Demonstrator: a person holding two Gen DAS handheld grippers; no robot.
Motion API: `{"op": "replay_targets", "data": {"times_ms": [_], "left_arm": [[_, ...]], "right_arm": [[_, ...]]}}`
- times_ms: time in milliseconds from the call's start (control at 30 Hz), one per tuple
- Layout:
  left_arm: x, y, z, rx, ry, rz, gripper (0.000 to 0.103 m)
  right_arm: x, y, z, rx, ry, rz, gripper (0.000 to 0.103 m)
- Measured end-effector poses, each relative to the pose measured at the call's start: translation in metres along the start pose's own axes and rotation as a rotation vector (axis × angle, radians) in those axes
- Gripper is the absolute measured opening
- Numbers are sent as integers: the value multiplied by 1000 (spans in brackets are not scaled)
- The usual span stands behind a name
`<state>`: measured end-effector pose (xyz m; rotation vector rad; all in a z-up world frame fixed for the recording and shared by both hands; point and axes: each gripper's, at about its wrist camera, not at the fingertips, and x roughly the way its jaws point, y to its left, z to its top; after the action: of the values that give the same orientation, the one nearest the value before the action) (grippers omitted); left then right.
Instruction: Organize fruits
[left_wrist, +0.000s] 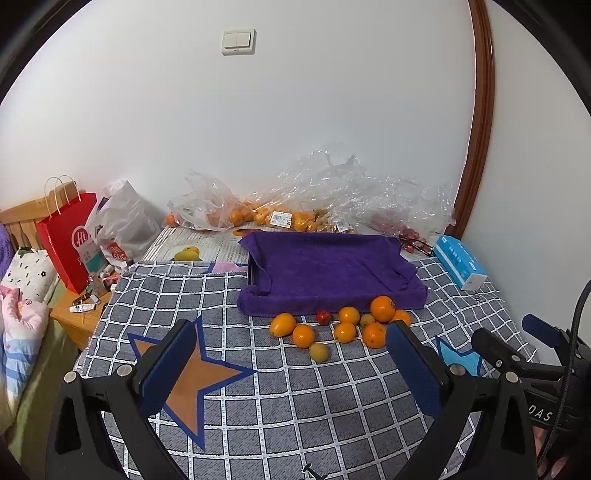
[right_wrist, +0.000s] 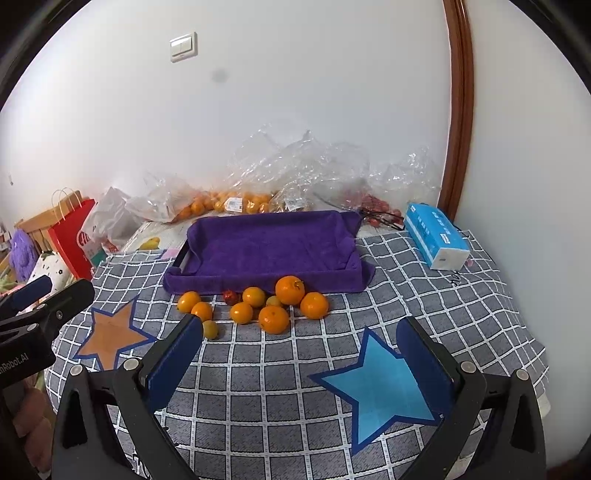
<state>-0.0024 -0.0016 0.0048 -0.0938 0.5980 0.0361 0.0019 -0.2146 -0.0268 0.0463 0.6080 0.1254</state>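
Several oranges (left_wrist: 382, 308) (right_wrist: 290, 290) and smaller yellow fruits (left_wrist: 318, 352) (right_wrist: 209, 329) lie loose on the checked cloth, with one small red fruit (left_wrist: 323, 317) (right_wrist: 230, 297) among them. Just behind them stands a tray lined with a purple towel (left_wrist: 325, 269) (right_wrist: 266, 251), with nothing in it. My left gripper (left_wrist: 291, 336) hangs open over the cloth, short of the fruit pile. My right gripper (right_wrist: 301, 332) is open too, with nothing between its fingers. Each gripper shows at the edge of the other's view.
Clear plastic bags with more oranges (left_wrist: 236, 214) (right_wrist: 229, 201) lie along the wall behind the tray. A blue tissue pack (left_wrist: 460, 262) (right_wrist: 436, 236) sits at the right. A red paper bag (left_wrist: 68, 236) and a grey bag (left_wrist: 123, 221) stand left. Star patches mark the cloth (left_wrist: 192, 373) (right_wrist: 384, 387).
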Motion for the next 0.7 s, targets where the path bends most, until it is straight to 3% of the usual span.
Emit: {"op": "replay_targets", "data": {"times_ms": [700], "left_arm": [[-1,3,0,0,-8,6,103]], "right_arm": [[0,4,0,4,-4,9,103]]}}
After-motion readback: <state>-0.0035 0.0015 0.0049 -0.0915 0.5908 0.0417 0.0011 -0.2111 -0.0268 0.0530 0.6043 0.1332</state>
